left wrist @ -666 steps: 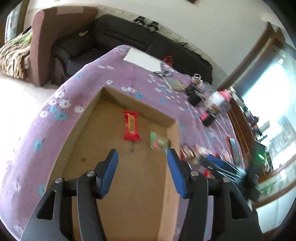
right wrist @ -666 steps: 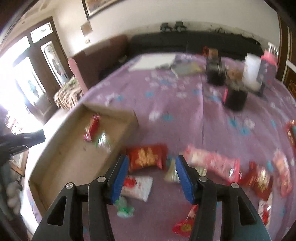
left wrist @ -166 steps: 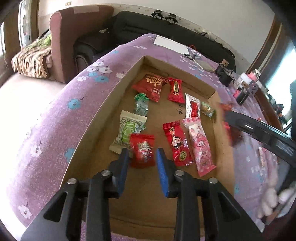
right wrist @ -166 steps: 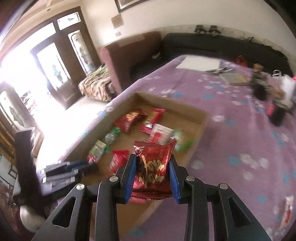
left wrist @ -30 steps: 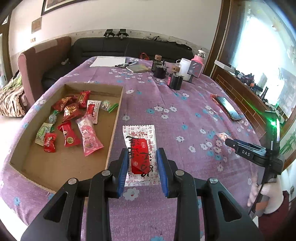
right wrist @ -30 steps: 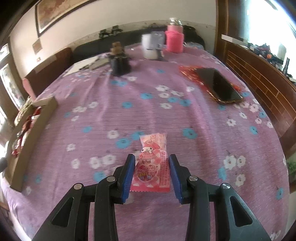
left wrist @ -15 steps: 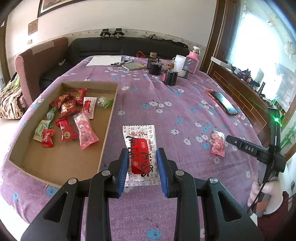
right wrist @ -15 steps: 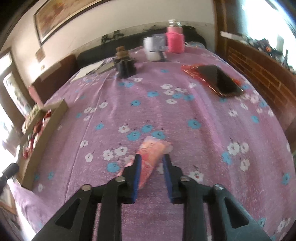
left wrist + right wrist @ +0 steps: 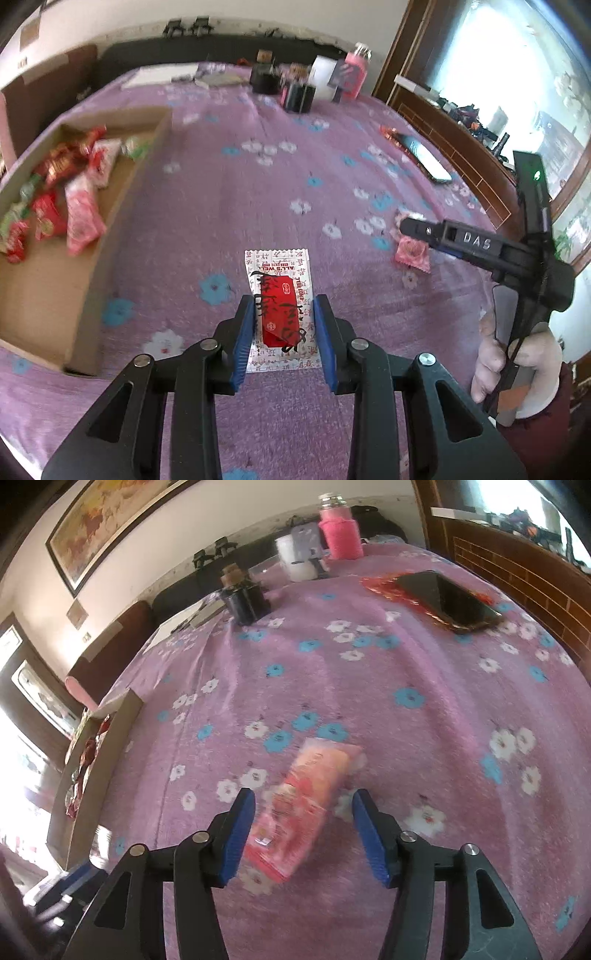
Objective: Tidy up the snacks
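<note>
My left gripper point(image 9: 283, 306) is shut on a white snack packet with a red label point(image 9: 279, 295) and holds it above the purple tablecloth. The cardboard box point(image 9: 122, 199) with several snack packets lies to its left; it also shows at the left edge of the right wrist view point(image 9: 99, 764). My right gripper point(image 9: 303, 812) is open, its blue fingers either side of a pink snack packet point(image 9: 306, 801) that lies blurred on the cloth. In the left wrist view that packet point(image 9: 412, 253) shows under the right gripper's tip point(image 9: 410, 227).
A phone point(image 9: 447, 602) on a red wrapper lies at the right side of the table. Black jars point(image 9: 245, 600), a white cup point(image 9: 295, 559) and a pink bottle point(image 9: 340, 531) stand at the far end. Papers point(image 9: 159, 77) lie far left. A sofa is behind.
My right gripper has opened; half a second ago it was shut on the pink packet, which now lies loose between the fingers. My left gripper still holds its packet and has shifted over the cloth.
</note>
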A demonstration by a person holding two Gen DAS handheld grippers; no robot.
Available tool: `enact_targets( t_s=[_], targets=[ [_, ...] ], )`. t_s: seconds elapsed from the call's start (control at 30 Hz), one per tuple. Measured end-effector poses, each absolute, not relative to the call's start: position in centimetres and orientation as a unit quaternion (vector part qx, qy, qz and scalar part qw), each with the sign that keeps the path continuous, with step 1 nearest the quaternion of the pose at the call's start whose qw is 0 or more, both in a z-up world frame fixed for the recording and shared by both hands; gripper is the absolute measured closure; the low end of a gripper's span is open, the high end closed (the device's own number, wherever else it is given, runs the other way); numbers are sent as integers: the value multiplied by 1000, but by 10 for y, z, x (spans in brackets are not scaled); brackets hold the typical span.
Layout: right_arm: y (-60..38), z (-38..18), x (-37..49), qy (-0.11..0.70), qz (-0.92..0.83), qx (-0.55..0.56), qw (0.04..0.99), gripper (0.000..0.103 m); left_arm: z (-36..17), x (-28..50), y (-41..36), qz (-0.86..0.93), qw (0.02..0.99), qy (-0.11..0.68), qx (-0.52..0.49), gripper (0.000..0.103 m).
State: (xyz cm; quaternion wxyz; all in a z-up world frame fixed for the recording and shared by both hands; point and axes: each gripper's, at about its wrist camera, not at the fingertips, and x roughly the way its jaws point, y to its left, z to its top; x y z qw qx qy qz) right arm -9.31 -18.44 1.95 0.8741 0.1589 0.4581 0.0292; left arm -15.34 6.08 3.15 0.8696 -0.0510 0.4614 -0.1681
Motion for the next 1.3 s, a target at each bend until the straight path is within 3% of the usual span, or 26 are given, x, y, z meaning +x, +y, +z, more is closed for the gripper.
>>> enact_targets(
  t_s=[0.17,0.23,0.3,0.4,0.7,0.8,0.93,1.2,1.23,1.27,1.3],
  targets=[
    [-165,18,-82,466,23,118,876,40,21,-148,60,-165,863,474,-59,71],
    [-159,17,-80,469,17,97,878,39,21,-147,57,-166,864,471,-53,65],
    [-154,16,-78,474,13,76,877,36,21,-149,51,-177,865,466,-50,45],
    [-143,14,-74,482,4,40,875,34,20,-154,39,-178,873,453,-23,30],
    [-139,12,-60,487,-25,19,873,34,17,-161,22,-177,879,442,31,16],
    [-139,12,-62,482,-30,14,876,40,15,-162,15,-168,879,443,55,15],
    [-146,14,-68,476,-37,15,879,68,14,-165,11,-159,880,442,69,15],
    [-162,17,-90,481,-32,29,875,74,13,-168,14,-160,882,438,65,16],
    [-163,18,-93,482,-31,30,875,74,13,-170,15,-160,883,436,64,18],
    [-163,18,-96,482,-30,31,875,74,14,-172,16,-154,886,431,67,32],
    [-164,18,-98,482,-29,33,875,74,15,-175,19,-151,891,423,71,54]
  ],
)
